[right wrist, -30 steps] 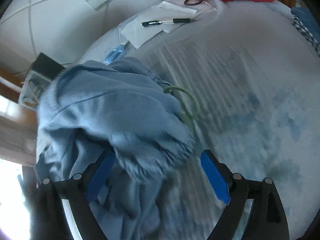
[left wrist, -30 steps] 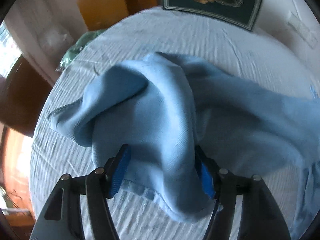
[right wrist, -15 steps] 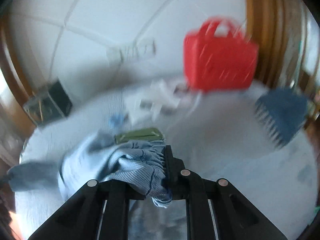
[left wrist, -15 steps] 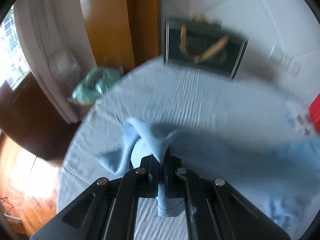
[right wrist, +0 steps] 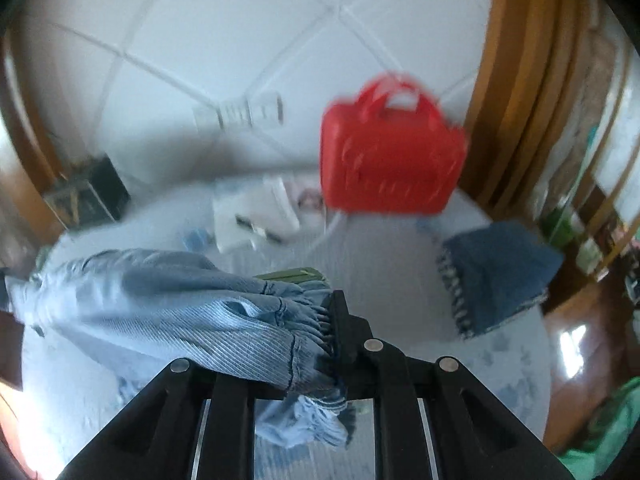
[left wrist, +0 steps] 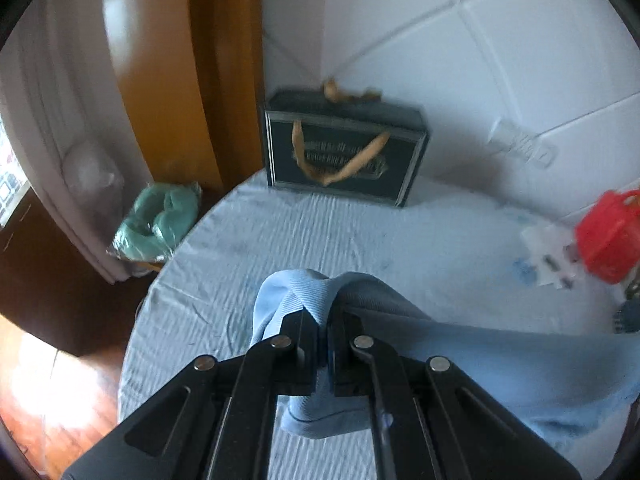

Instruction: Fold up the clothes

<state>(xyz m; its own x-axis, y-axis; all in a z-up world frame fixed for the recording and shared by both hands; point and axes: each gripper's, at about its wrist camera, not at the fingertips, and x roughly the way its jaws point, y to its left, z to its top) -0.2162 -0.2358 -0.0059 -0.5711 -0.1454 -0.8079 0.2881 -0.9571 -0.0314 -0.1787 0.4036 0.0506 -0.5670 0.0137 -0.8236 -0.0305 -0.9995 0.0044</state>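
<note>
A light blue ribbed garment (left wrist: 500, 360) hangs stretched above the round table (left wrist: 320, 232). My left gripper (left wrist: 324, 320) is shut on one bunched end of it, and cloth drapes below the jaws. In the right wrist view the same light blue garment (right wrist: 192, 312) runs off to the left, and my right gripper (right wrist: 330, 320) is shut on its gathered elastic edge. A green tag (right wrist: 292, 274) shows just behind that edge. Both ends are lifted off the tabletop.
A dark gift bag (left wrist: 344, 152) with tan handles stands at the table's back by the wall. A red bag (right wrist: 392, 160), papers with a pen (right wrist: 252, 220) and a folded dark blue cloth (right wrist: 496, 272) lie on the table. A green bundle (left wrist: 160, 220) sits beyond the left edge.
Both grippers have shut on the garment and lifted it off the table. Both views have tilted up towards the wall as the cloth pulled taut between them.
</note>
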